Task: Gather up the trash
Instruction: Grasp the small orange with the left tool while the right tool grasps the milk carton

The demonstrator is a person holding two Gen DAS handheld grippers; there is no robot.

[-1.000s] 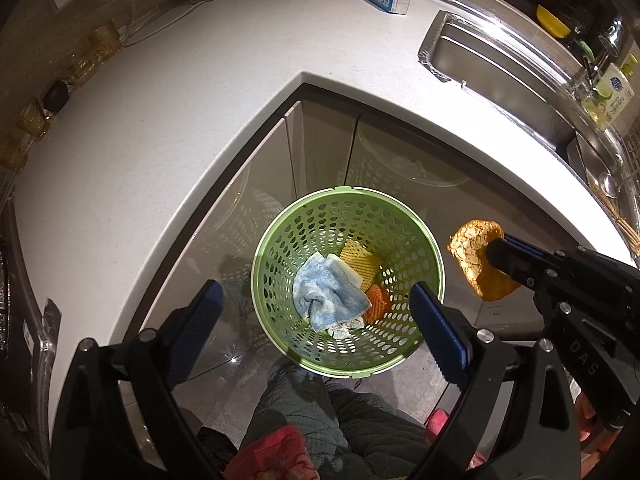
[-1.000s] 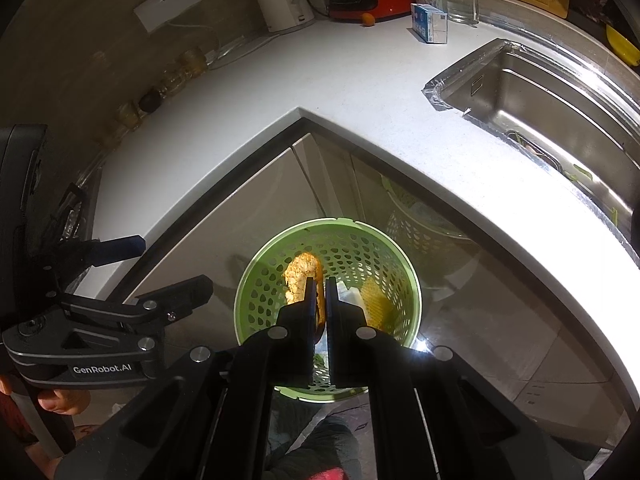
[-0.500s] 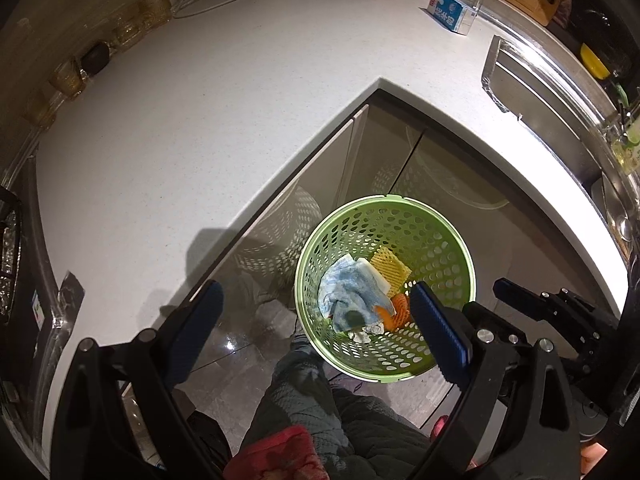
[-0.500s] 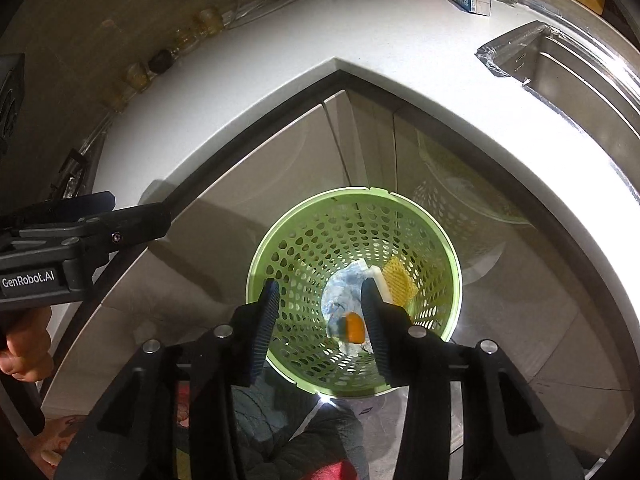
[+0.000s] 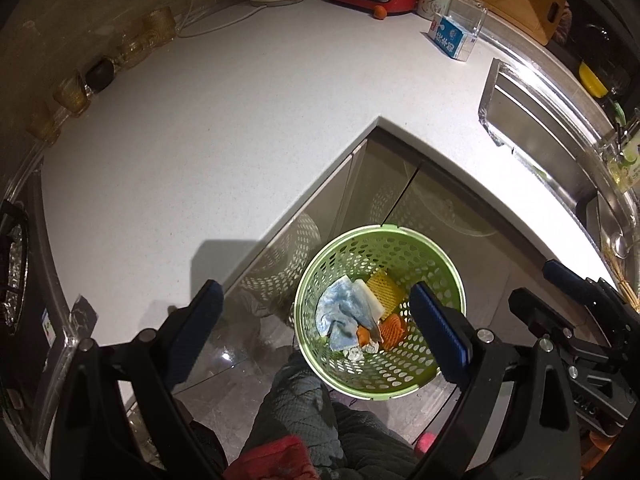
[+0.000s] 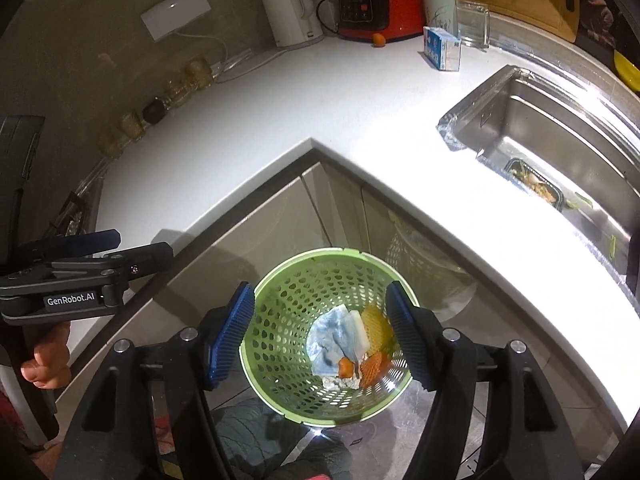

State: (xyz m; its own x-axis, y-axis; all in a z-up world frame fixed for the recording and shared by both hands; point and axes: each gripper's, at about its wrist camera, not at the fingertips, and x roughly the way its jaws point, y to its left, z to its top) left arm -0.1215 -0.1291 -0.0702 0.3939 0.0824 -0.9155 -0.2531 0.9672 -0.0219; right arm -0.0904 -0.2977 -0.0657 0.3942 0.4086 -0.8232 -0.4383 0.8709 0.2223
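Note:
A green perforated trash basket (image 5: pixel 308 300) (image 6: pixel 256 344) stands on the floor below the counter corner. Inside lie a blue-white crumpled cloth (image 5: pixel 340 316) (image 6: pixel 332 336), a yellow mesh piece (image 5: pixel 386 290) (image 6: pixel 376 324) and orange scraps (image 5: pixel 390 330) (image 6: pixel 372 366). My left gripper (image 5: pixel 320 336) is open and empty above the basket's left side. My right gripper (image 6: pixel 322 340) is open and empty, straight over the basket. The right gripper also shows at the right of the left wrist view (image 5: pixel 560 292), and the left gripper at the left of the right wrist view (image 6: pixel 132 248).
A white L-shaped counter (image 5: pixel 224 128) (image 6: pixel 280 104) wraps around the basket. On it stand a kettle (image 6: pixel 290 8), a red appliance (image 6: pixel 376 4), a small orange fruit (image 6: pixel 378 40), a blue-white carton (image 6: pixel 442 48) and glass jars (image 5: pixel 72 94). A steel sink (image 6: pixel 560 140) lies right.
My right gripper opened and the yellow-orange piece it held is gone from its jaws. Both grippers rose and pulled back; the basket now looks smaller and lower in view.

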